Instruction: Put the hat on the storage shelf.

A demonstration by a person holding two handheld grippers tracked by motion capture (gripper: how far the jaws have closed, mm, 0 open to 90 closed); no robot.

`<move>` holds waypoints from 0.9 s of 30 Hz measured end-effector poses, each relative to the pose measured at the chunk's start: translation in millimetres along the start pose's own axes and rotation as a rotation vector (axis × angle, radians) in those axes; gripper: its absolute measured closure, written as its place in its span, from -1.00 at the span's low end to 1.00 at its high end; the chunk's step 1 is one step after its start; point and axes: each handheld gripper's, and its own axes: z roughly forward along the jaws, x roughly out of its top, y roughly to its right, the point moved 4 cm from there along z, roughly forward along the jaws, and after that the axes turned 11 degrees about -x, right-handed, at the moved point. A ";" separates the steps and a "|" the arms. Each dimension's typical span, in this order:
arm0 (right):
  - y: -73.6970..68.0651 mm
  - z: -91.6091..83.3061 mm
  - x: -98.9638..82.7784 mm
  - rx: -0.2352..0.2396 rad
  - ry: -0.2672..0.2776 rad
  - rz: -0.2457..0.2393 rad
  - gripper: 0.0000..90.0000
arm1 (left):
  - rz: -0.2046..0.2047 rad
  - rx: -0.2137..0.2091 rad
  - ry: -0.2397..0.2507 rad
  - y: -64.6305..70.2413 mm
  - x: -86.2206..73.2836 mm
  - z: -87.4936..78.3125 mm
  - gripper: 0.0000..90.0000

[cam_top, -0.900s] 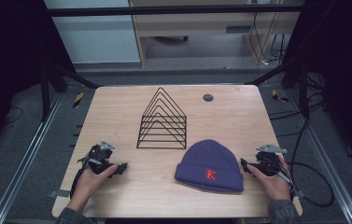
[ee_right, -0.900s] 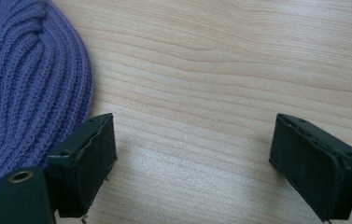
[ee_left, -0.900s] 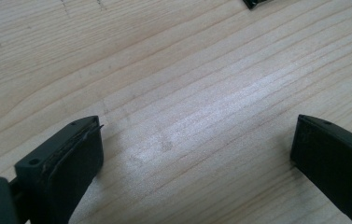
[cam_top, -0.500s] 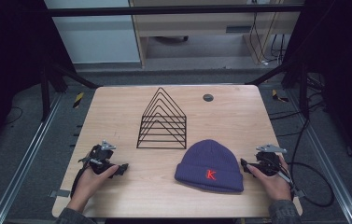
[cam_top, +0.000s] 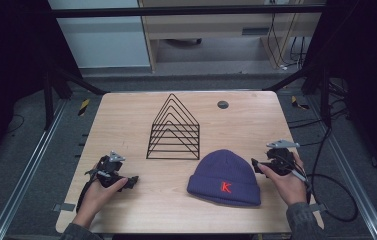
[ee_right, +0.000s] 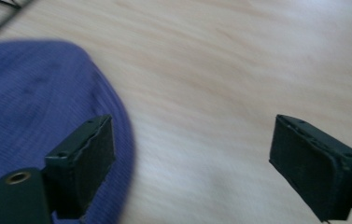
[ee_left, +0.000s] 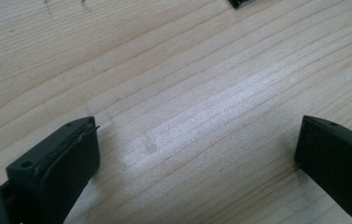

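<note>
Beanie [cam_top: 224, 177] lies at nine o'clock of the right gripper [cam_top: 257, 166], just beside its spread, empty jaws. Left gripper [cam_top: 132, 181], also spread and empty, sits well apart across the counter [cam_top: 126, 120], so the right is nearer.

Left tool [cam_top: 126, 181] and right tool [cam_top: 259, 167] wide-jawed, empty

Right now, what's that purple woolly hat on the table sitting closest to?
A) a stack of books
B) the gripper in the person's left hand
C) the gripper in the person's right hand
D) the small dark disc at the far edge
C: the hat lies just beside the right gripper, whose open jaws point at its edge, while the left gripper sits farther away.
</note>
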 end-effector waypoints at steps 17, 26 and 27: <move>-47.6 34.1 55.1 0.187 -0.088 -0.140 0.02 | 0.011 -0.007 0.001 0.5 1.6 1.4 -1.00; -66.3 53.3 53.0 0.202 -0.142 -0.162 0.04 | 0.016 -0.009 0.005 2.1 2.2 2.4 -1.00; -67.7 55.7 52.2 0.204 -0.154 -0.155 0.04 | 0.015 -0.009 0.005 2.2 2.1 2.4 -1.00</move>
